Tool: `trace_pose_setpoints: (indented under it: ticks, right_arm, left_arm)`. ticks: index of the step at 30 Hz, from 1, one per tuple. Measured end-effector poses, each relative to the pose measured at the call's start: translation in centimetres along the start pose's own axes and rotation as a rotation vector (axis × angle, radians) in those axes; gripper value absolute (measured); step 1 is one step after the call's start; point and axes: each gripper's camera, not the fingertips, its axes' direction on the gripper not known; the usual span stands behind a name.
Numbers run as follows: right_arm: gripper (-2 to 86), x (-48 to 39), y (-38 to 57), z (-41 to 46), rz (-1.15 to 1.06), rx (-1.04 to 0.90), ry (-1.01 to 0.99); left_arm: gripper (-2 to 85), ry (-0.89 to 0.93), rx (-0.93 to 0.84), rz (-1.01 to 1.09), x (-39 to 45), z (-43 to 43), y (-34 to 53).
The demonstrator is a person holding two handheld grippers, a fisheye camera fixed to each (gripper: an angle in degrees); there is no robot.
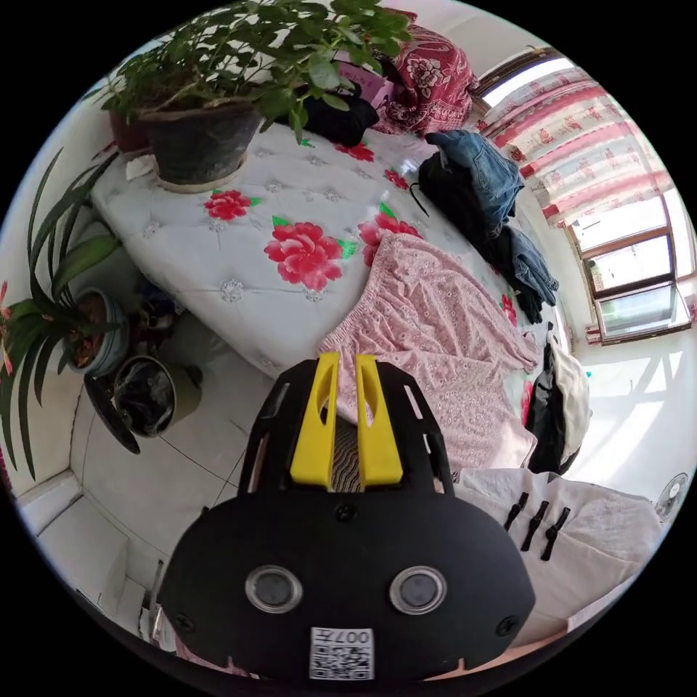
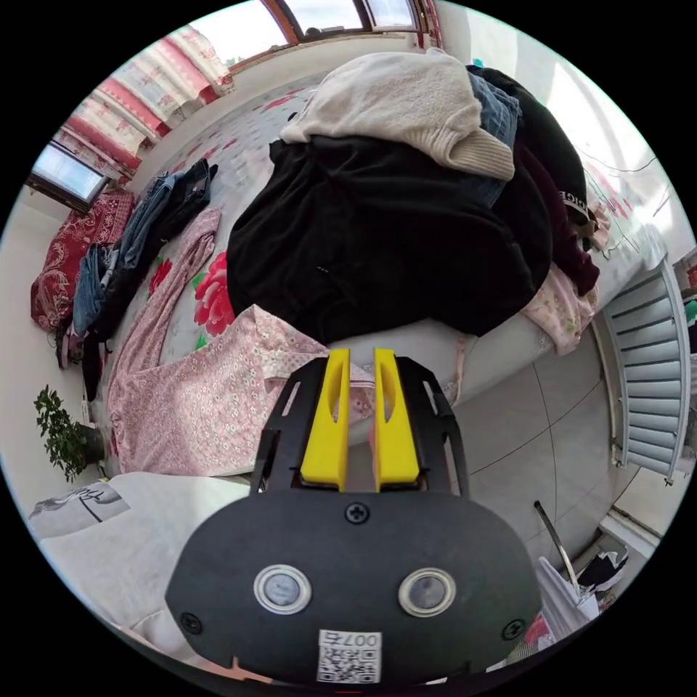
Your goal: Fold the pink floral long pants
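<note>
While I hold both tools above the bed's edge, the pink floral long pants (image 1: 435,341) lie spread on the white quilted bedspread (image 1: 239,247) with its red flower print, the elastic waistband near the bed's edge and the legs running away across the bed. My left gripper (image 1: 347,357) hangs just over the waistband edge with its yellow jaws drawn close, only a narrow slit between them; nothing is pinched there that I can see. From the right gripper view the pants (image 2: 189,406) lie flat beside a big heap of clothes: a black garment (image 2: 377,247) with a cream knitted sweater (image 2: 406,102) on top and denim showing behind it. My right gripper (image 2: 361,353) sits at the bed's edge by the pants' near corner, jaws likewise nearly together with a thin gap; the pink cloth lies right behind the tips, and I cannot tell whether any of it is caught between them. Further along the bed in the left gripper view, a pile of jeans (image 1: 486,174) and dark clothes lies beyond the pants, and a red patterned pillow (image 1: 428,80) sits at the far end. A potted green plant (image 1: 218,94) stands on the bedspread's corner, well apart from the pants, and two more pots (image 1: 94,334) stand on the tiled floor (image 1: 167,472) beside the bed. A white slatted radiator (image 2: 646,377) shows against the wall in the right gripper view. A pale sleeve (image 1: 581,537) of mine shows low in the left gripper view.
</note>
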Motion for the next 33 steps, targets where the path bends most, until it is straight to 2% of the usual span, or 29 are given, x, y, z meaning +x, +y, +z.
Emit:
trace_pose_setpoints:
  ticks: [4,13,20,25,28,30,33]
  right_arm:
    - [5.9,-4.4,-3.4,1.4,-0.067,0.035,-0.075]
    - [7.0,-20.4,-14.0,7.7,-0.290,0.012,-0.156]
    - [7.6,-28.9,-22.2,13.1,-0.337,-0.043,-0.085]
    - [5.7,-30.4,-26.6,17.5,-0.253,-0.108,-0.088]
    - [3.3,-30.6,-28.3,19.4,-0.183,-0.164,-0.126]
    - [2.0,-31.2,-28.7,18.3,-0.215,-0.098,-0.157]
    - [0.9,-31.7,-28.8,13.1,-0.265,0.082,-0.362]
  left_arm:
    - [6.7,-0.057,0.022,0.136,4.7,2.0,-4.4]
    - [9.2,-0.187,-0.148,0.375,16.2,14.8,-17.2]
    - [8.5,-0.417,-0.304,0.469,19.0,24.3,-22.4]
    - [0.2,-0.402,-0.279,0.526,18.5,24.7,-22.6]
    - [-0.7,-0.325,-0.281,0.470,16.9,24.0,-23.1]
    - [-0.9,-0.259,-0.234,0.413,15.8,22.4,-23.4]
    - [-0.9,-0.120,-0.087,0.344,14.5,17.9,-23.2]
